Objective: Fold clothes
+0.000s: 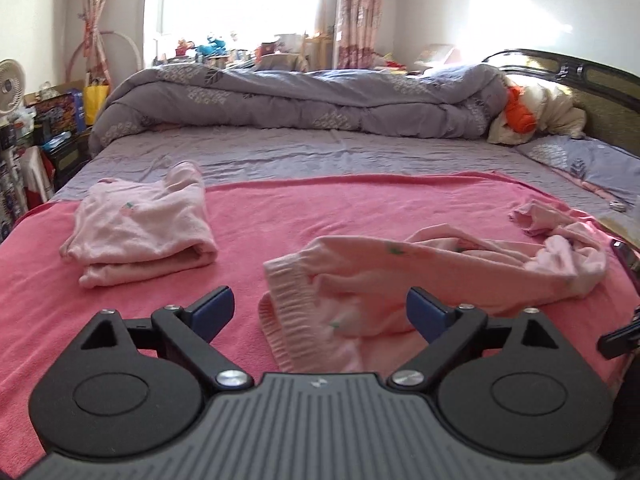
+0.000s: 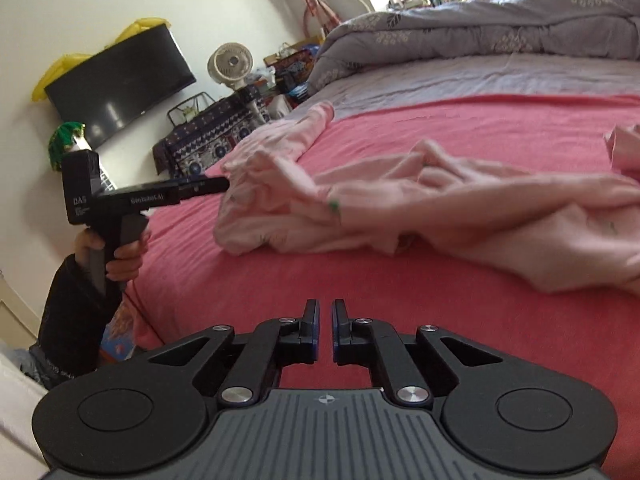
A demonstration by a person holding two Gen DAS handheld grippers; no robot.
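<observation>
Lying crumpled on the pink towel (image 1: 280,216) that covers the near part of the bed, the unfolded pink garment (image 1: 400,272) is taken as the landmark for everything else. Its ribbed waistband end is seen directly ahead of the left gripper (image 1: 320,308), between the spread tips and slightly beyond them, while the rest of the cloth trails away from that end toward the right-hand side of the left wrist view. The long axis is therefore judged to run roughly crosswise to the line along which that gripper points. The jaws of the left gripper are held wide apart and nothing is pressed between them; the cloth is not gripped.

A folded pink garment (image 1: 140,232) is seen well apart from the crumpled one, on its far left.

In the right wrist view, the right gripper (image 2: 325,320) is seen on the near side of the crumpled garment, over bare towel, with its jaws drawn almost together and nothing between them. The left gripper is judged the nearer to the waistband end, so the coming grasp is expected to turn on that end; the trailing end is better placed for the right gripper.
</observation>
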